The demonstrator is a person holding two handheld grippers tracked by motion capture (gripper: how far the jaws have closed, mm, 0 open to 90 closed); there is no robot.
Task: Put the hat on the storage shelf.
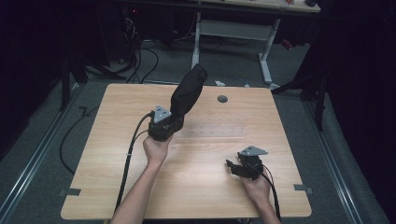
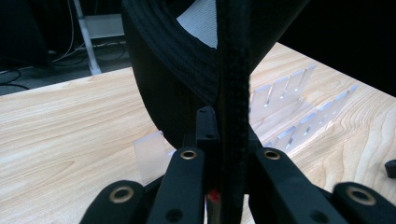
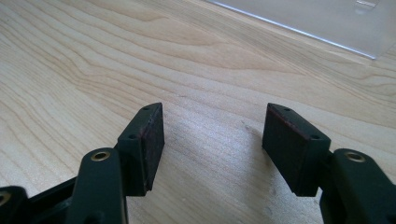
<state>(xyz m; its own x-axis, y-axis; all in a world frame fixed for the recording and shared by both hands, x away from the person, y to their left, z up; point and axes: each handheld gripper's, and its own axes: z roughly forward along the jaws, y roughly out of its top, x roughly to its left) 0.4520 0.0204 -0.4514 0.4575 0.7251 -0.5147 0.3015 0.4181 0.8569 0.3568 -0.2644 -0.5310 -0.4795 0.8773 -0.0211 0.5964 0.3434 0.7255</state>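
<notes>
Standing up from the left gripper [image 1: 164, 125] is a black cap [image 1: 187, 93], over the table's [image 1: 112, 158] far-middle part; jaws closed tight on its brim edge. No readable writing or brand on cap, w/ a pale lining patch seen in the left gripper view. Clear slotted rack [image 2: 299, 109] lies flat just beyond. Left hand [image 1: 156, 148] reaches fwd, forearm straight. Right gripper [image 1: 243, 167] sits low near the table's right-near part, jaws wide apart, holding nothing.
</notes>
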